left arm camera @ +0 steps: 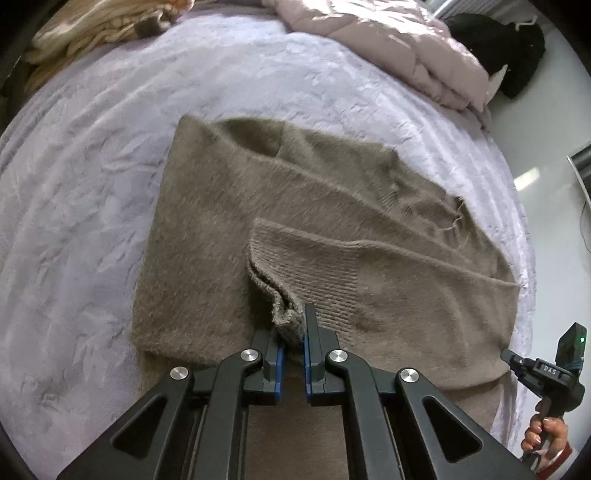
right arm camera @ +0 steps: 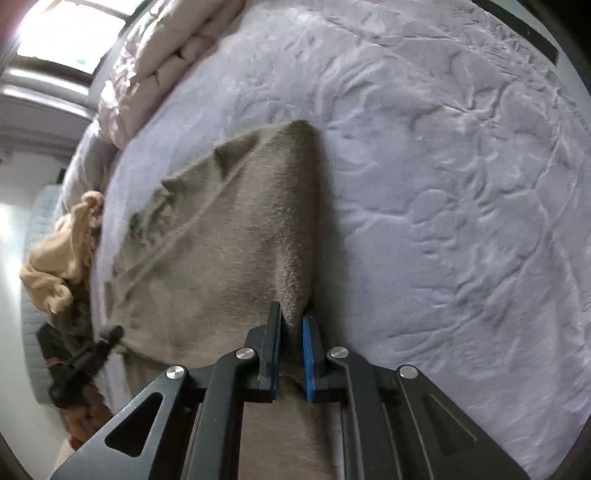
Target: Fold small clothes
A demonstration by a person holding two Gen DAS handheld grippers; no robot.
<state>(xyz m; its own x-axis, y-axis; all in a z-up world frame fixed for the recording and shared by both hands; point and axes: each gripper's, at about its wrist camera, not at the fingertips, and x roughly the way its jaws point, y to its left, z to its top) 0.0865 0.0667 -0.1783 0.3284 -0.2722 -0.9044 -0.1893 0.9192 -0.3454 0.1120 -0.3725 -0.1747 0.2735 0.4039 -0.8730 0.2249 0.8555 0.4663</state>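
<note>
A fuzzy taupe knit sweater (left arm camera: 229,236) lies partly folded on a white textured bedspread (left arm camera: 81,206). My left gripper (left arm camera: 293,328) is shut on the ribbed cuff of its sleeve (left arm camera: 295,258), which lies across the body. My right gripper (right arm camera: 293,325) is shut on a raised fold at the sweater's edge (right arm camera: 295,236), lifting it into a ridge. The right gripper also shows in the left wrist view (left arm camera: 517,363) at the sweater's right side. The left gripper shows blurred in the right wrist view (right arm camera: 110,338).
A pink quilted duvet (left arm camera: 388,44) is heaped at the far end of the bed. A beige striped cloth (left arm camera: 96,29) lies at the far left, a tan garment (right arm camera: 59,251) hangs off the bed's edge, and a black garment (left arm camera: 517,48) sits beyond the duvet.
</note>
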